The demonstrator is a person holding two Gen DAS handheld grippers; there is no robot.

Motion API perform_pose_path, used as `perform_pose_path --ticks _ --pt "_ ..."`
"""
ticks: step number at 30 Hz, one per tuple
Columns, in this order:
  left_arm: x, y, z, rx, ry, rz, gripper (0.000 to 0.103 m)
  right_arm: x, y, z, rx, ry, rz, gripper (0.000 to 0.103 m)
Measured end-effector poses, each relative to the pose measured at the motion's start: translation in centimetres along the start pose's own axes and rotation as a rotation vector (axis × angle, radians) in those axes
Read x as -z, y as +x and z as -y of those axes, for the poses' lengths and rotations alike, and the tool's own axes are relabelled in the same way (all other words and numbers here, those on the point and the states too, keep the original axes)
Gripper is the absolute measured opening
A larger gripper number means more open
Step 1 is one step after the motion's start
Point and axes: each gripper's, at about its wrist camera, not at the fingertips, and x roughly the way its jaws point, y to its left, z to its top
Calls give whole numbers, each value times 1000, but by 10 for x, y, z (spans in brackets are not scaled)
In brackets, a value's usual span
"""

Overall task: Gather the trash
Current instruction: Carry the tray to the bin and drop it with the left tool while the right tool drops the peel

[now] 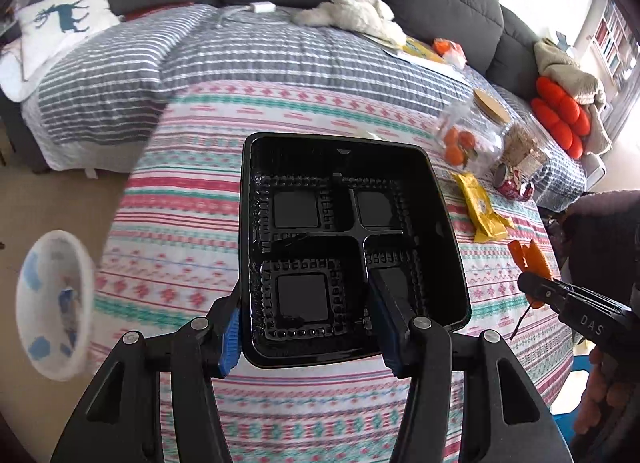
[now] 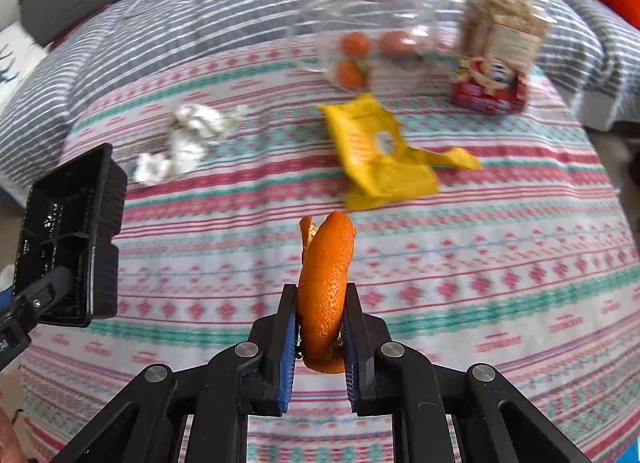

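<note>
right wrist view: right hand-held gripper [image 2: 320,327] clamps orange peel [image 2: 326,283]; left hand-held gripper [image 1: 312,327] clamps black tray [image 1: 348,239].

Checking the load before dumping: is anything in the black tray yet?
No, the tray held by the left gripper shows four bare compartments.

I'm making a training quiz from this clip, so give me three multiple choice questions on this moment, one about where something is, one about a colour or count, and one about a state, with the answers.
1. Where is the yellow wrapper?
A. on the patterned cloth
B. in the black tray
C. inside the glass jar

2. How many compartments does the black tray have?
A. two
B. four
C. six

3. What is the right gripper doing?
A. hanging open
B. clamped on the orange peel
C. holding the red can

Answers: 1 A, it lies flat on the cloth near the jar. 2 B, a cross divider makes four. 3 B, the peel sits pinched between both pads.
</note>
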Motion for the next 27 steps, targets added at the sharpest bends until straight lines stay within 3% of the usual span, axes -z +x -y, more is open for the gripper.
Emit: perform_pose_path --ticks 4,16,27 --pt "4 -21 -40 -35 -29 20 57 2 11 -37 -56 -41 -29 17" --pt "23 -62 -157 -136 -162 62 58 10 22 -130 -112 -190 -32 17" --pt "45 -60 -239 -217 -258 32 58 12 38 -199 -159 -273 -40 17"
